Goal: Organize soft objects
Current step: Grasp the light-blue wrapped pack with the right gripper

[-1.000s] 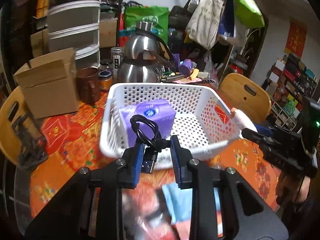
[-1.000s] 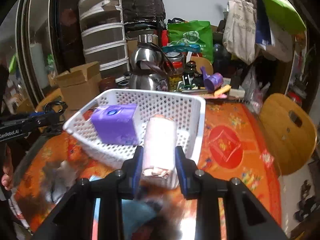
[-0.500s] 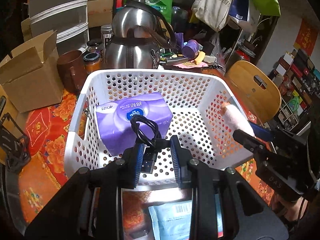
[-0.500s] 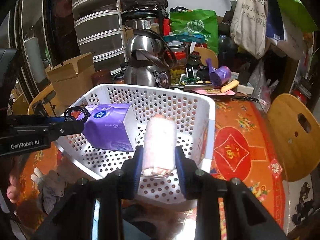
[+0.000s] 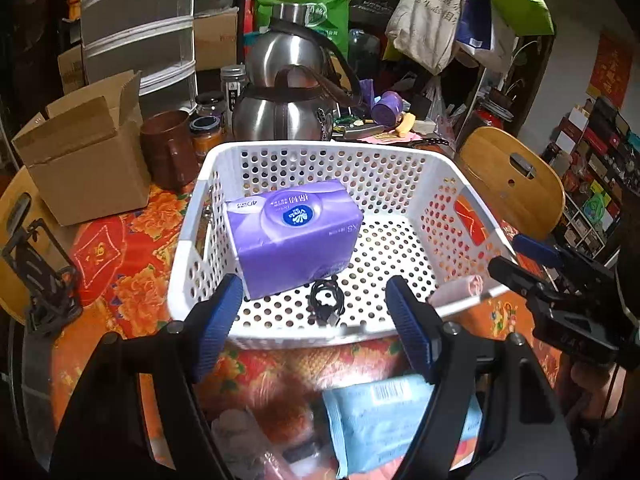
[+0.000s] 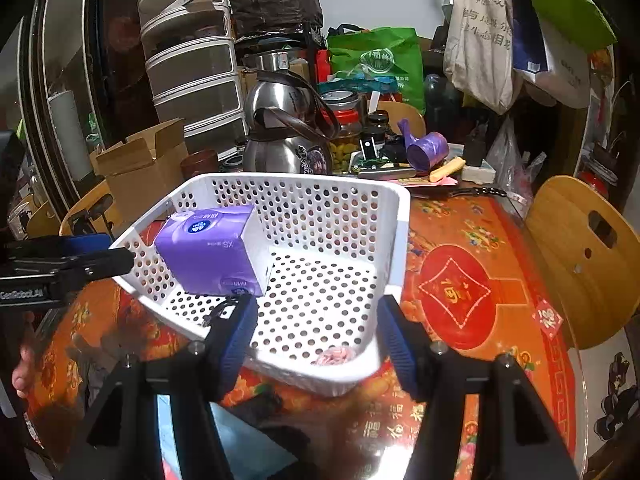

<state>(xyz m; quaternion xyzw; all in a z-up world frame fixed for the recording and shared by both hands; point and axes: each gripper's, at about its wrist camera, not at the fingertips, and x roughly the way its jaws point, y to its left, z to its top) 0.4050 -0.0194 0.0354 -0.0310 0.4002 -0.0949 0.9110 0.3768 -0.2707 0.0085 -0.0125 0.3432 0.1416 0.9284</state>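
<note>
A white perforated basket (image 5: 476,196) (image 6: 394,216) stands on the red patterned table. Inside lie a purple tissue pack (image 5: 294,236) (image 6: 212,252), a coiled black cable (image 5: 327,306) (image 6: 224,312) and a pink rolled cloth (image 5: 460,290) (image 6: 334,356) at the near corner. My left gripper (image 5: 316,320) hangs over the basket's near rim, its jaws opening with nothing pinched; the cable lies below them on the basket floor. My right gripper (image 6: 316,334) also has its jaws opening, and the pink roll rests loose beneath them. A light blue packet (image 5: 392,416) lies on the table in front.
Behind the basket stand steel kettles (image 5: 288,108), a brown mug (image 5: 166,152), jars and a cardboard box (image 5: 86,152). Wooden chairs (image 6: 580,256) flank the table. A grey plush thing (image 5: 240,428) lies by the blue packet. Bags hang at the back right.
Both grippers went from shut to open. The cable dropped from the left one onto the basket floor, and the pink roll fell from the right one into the near corner. Both hands sank slightly.
</note>
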